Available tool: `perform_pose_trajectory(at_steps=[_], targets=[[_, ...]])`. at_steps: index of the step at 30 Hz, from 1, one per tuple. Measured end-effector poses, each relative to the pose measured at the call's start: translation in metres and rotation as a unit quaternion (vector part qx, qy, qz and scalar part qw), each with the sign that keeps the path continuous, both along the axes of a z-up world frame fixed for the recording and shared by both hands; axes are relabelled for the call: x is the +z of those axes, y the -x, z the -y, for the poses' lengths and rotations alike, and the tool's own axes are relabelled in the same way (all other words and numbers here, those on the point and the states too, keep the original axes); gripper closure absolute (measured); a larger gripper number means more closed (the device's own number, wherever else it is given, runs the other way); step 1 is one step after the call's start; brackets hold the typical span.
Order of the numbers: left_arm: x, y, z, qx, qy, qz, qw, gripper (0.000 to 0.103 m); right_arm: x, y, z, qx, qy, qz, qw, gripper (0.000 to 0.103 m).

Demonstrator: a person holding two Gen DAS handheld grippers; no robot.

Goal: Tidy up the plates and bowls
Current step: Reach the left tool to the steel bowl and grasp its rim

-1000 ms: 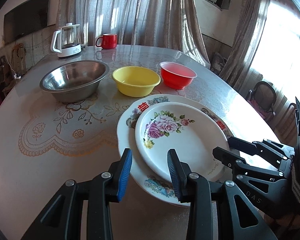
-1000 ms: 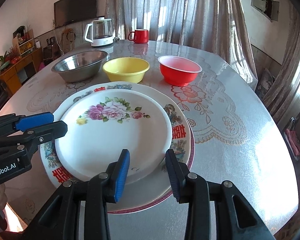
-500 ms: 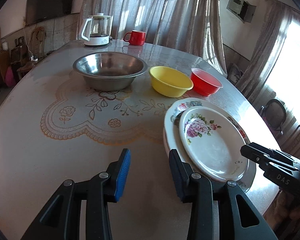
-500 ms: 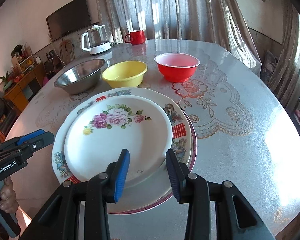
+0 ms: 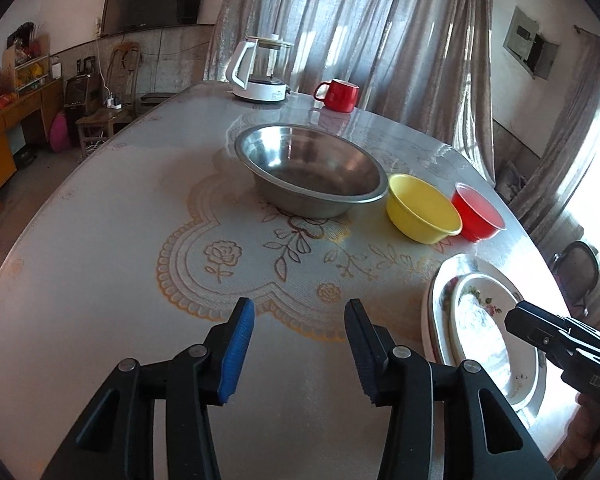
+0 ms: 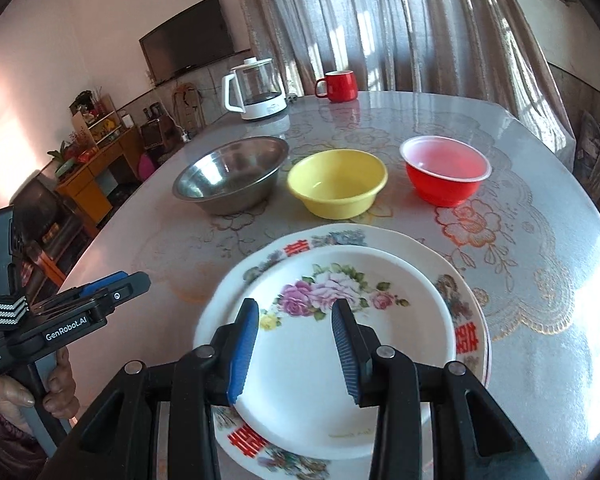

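The right hand-held gripper (image 6: 294,354) hangs with its jaws spread wide and nothing between them, directly over the near half of the small floral plate (image 6: 340,344). That plate lies flat, stacked inside the large plate (image 6: 466,320), whose rim carries red Chinese characters on its near, far and right sides; faint script near the small plate's closest edge is too small to read. Both plates are round, so no long axis shows.

The left hand-held gripper (image 5: 296,350) is likewise wide open and empty, above bare patterned surface (image 5: 100,280), with the plate stack off to its right. Seen from the right wrist, its side reads "GenRobot.AI"; the right one, seen from the left wrist, shows "DAS".

Beyond the plates stand three upright bowls in a row: the steel bowl (image 6: 232,176) to the left, the yellow bowl (image 6: 338,182) in the middle, the red bowl (image 6: 446,174) to the right, each apart from the next. Farther still sit a white kettle (image 6: 256,90) and a red mug (image 6: 340,86), before the curtains (image 6: 400,20). Nothing stands between either gripper and the bowls.
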State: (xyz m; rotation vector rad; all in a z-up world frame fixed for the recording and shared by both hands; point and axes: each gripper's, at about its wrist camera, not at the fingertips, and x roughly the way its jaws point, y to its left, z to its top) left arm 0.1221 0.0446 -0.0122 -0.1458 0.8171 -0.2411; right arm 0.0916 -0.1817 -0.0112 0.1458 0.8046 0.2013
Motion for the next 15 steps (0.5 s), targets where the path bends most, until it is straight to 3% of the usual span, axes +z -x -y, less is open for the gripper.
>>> perform_pose_trajectory(at_steps=[6,15], targets=[[0.005,-0.031,-0.02,0.029,-0.003,0.003,0.9996,0.055,0.005,-0.043,-0.023,0.023,-0.021,-0.005,0.999,0.065],[0.013,-0.084,-0.034,0.054,0.023,0.002,0.9983,0.054,0.006,-0.114,-0.04,0.019,-0.068,-0.02,0.997,0.065]])
